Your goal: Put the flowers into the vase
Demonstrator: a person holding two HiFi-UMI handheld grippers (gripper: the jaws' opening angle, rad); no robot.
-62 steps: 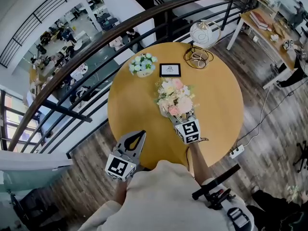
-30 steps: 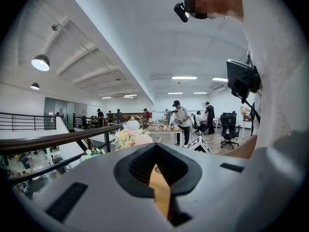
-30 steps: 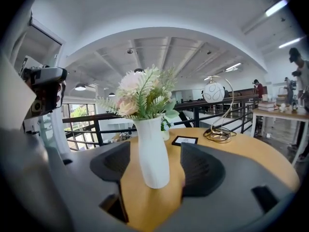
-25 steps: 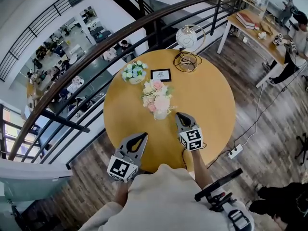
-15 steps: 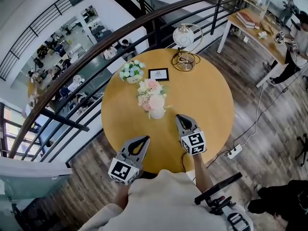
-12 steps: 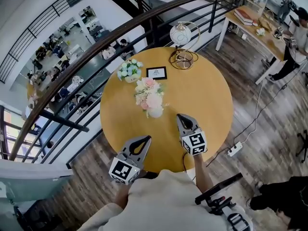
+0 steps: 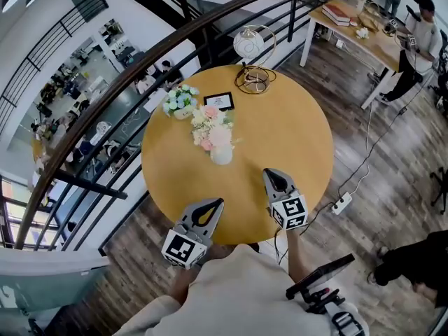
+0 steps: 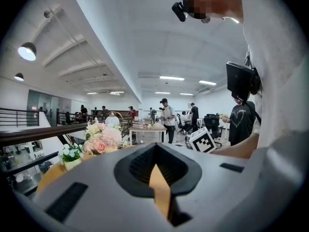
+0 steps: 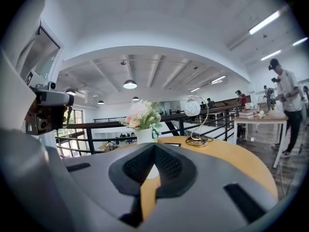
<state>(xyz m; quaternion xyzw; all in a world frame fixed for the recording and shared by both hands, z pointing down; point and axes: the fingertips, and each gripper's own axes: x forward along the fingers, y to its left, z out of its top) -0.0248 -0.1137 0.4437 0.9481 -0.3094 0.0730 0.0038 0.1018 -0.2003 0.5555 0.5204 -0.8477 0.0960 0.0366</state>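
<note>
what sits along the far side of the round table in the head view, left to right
small pot of white and green flowers → framed card → globe lamp

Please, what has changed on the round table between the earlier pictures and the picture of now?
The right hand-held gripper, earlier up against the flowers, has let them go and drawn back to the table's near edge, jaws shut. The flowers now stand alone in the white vase. The left hand-held gripper stayed shut by the near edge; the small posy, picture frame and lamp kept their places.
</note>
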